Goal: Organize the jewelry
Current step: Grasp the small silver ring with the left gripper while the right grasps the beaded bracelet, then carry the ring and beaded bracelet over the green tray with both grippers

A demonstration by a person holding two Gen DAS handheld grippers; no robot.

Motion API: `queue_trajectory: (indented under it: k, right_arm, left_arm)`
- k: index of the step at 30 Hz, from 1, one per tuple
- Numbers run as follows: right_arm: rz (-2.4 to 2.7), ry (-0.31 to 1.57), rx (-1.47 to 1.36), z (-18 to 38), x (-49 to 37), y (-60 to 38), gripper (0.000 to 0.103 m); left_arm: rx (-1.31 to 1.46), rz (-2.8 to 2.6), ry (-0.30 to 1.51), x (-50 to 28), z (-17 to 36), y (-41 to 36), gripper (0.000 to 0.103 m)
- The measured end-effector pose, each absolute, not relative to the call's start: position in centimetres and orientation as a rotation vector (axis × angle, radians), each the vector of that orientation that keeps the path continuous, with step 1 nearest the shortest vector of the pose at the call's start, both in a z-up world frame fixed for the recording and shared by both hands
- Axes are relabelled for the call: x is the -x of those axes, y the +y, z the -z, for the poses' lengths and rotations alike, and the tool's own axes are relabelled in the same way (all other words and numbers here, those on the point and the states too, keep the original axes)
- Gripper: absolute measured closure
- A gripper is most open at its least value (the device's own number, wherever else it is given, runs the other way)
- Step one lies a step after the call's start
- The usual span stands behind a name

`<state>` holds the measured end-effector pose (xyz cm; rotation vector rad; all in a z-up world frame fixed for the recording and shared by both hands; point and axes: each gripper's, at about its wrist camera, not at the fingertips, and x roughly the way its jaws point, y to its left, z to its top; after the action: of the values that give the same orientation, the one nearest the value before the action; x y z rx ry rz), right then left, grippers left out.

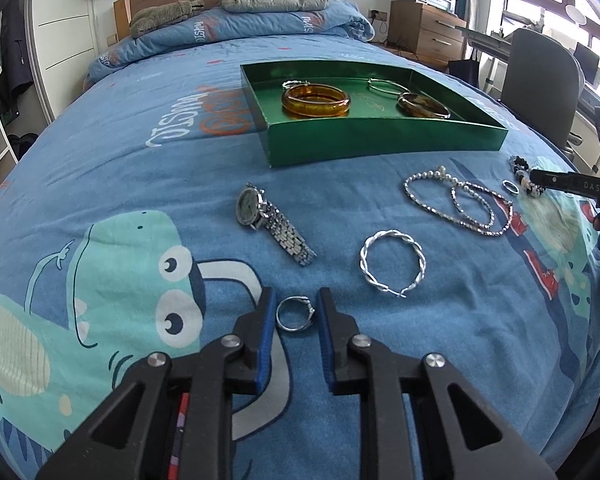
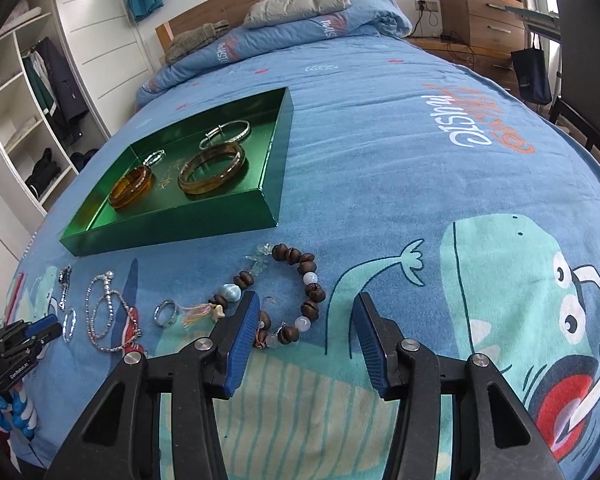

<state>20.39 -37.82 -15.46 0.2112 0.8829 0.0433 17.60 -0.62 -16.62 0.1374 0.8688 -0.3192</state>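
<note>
left fingers (image 1: 295,300): left wrist view; parted a little, one blue pad on each side of a small silver ring (image 1: 295,314) that lies on the bedspread (image 1: 100,152); a sliver of gap shows at each pad, nothing gripped.
watch (image 1: 266,222): just ahead of the ring, flat on the bedspread, strap trailing toward the camera.
twisted silver bangle (image 1: 392,262): right of the watch, apart from it.
bead chains (image 1: 456,204): looped together, farther right.
green tray (image 1: 356,136): beyond the watch, holding an amber bangle (image 1: 315,100), a darker bangle and thin silver hoops.
right fingers (image 2: 305,310): right wrist view; spread wide, empty, low over the bedspread.
wooden bead bracelet (image 2: 296,284): partly behind the left pad, mostly in the gap.
plain ring (image 2: 167,312): left of the bracelet.
</note>
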Motion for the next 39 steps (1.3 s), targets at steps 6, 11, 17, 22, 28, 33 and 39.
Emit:
queue_trajectory:
  k: [6,11,17,22,28,33,39]
  right_arm:
    - [-0.026,0.942,-0.123,15.8,-21.6,-36.9,0.065]
    - [-0.008,0.964,-0.056,15.8,-22.0,-36.0,0.093]
    - [0.01,0.941,-0.064,15.2,-21.1,-36.0,0.095]
    - [0.02,0.91,-0.079,13.7,-19.3,-35.8,0.095]
    - [0.018,0.851,-0.074,10.5,-16.6,-35.2,0.095]
    - [0.016,0.806,-0.07,7.9,-14.1,-34.7,0.095]
    - [0.018,0.754,-0.064,5.0,-11.7,-34.1,0.095]
  left_arm:
    - [-0.13,0.312,0.867,-17.4,16.6,-0.6,0.084]
    - [-0.127,0.305,0.868,-16.7,16.2,-0.5,0.084]
    - [-0.102,0.28,0.858,-15.6,15.1,0.6,0.084]
    - [-0.082,0.272,0.833,-14.4,13.7,1.5,0.084]
    - [-0.068,0.273,0.794,-12.2,11.8,2.0,0.084]
    - [-0.051,0.282,0.763,-10.3,10.3,2.5,0.084]
    - [-0.026,0.296,0.733,-8.6,8.7,3.0,0.084]
